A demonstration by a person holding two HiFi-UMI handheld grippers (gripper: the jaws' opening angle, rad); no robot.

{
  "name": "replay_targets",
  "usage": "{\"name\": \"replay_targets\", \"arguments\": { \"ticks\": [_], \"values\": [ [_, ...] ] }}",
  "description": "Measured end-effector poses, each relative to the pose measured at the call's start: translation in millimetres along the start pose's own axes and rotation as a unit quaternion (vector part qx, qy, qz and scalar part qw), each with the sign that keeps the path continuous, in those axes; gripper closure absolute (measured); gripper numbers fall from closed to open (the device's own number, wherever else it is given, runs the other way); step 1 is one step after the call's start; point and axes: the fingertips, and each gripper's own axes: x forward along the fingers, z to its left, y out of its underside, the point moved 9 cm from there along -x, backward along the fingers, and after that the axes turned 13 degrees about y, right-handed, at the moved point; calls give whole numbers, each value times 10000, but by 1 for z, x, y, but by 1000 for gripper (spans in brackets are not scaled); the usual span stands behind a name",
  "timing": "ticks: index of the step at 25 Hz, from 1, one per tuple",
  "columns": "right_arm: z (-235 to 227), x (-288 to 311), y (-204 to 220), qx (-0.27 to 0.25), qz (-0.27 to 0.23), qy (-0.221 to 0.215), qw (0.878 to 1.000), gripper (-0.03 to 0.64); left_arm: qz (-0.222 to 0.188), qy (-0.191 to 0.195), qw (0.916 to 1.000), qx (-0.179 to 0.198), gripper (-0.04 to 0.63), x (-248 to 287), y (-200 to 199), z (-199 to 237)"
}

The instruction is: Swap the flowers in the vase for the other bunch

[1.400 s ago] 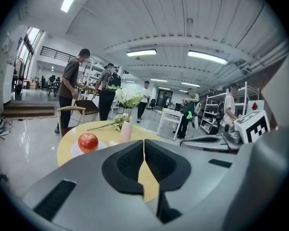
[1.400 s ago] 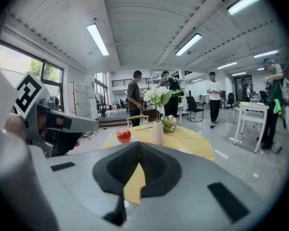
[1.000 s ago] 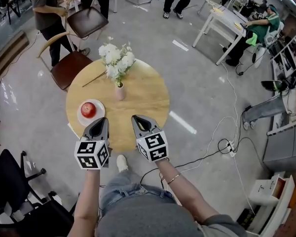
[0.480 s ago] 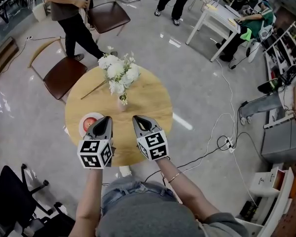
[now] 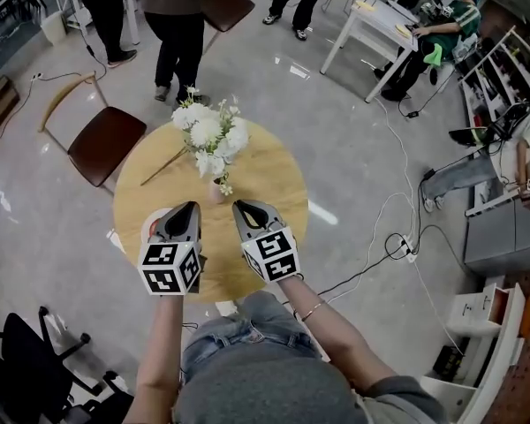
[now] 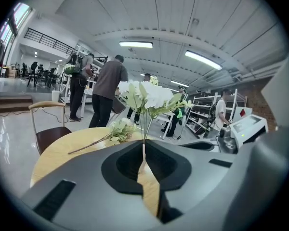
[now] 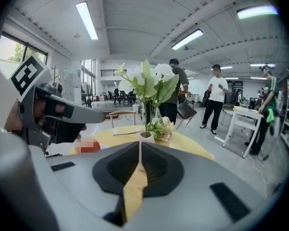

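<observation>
As seen in the head view, the left gripper [image 5: 188, 210] and right gripper [image 5: 241, 208] are held clenched and empty over the near edge of the table [image 5: 269, 179], short of the vase [image 5: 215, 192]. Left gripper view: jaws are pressed together; the other bunch [image 6: 116, 129] is laid flat on the tabletop. Right gripper view: jaws are closed on nothing; open floor [image 7: 216, 141] is seen right of the table.

The table [image 5: 269, 179] is smooth pale wood, the floor [image 5: 362, 140] glossy, the vase [image 7: 147, 136] matt.

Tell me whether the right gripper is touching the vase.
Apart. The head view shows bare tabletop between the right gripper and the vase.
</observation>
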Motion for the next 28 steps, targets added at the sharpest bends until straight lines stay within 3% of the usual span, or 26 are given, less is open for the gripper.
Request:
{"name": "replay_targets", "arguments": {
  "ticks": [5,9,19,24,28],
  "values": [
    [4,6,-4,-9,-10,-114,9999,599,71,136,9998,91,569,5,-7,1],
    [5,14,-5,-84,70,-189,9998,548,101,102,9999,89,525,10,-9,2],
    [-4,37,-5,-52,175,-335,9993,467,197,35,9998,72,509,29,-17,7],
    [-9,52,-3,-232,269,-534,9979,396,253,-10,9997,17,509,41,-20,8],
    [-9,64,-4,-405,256,-760,9959,376,321,-44,9995,-36,509,49,-18,8]
  ]
}}
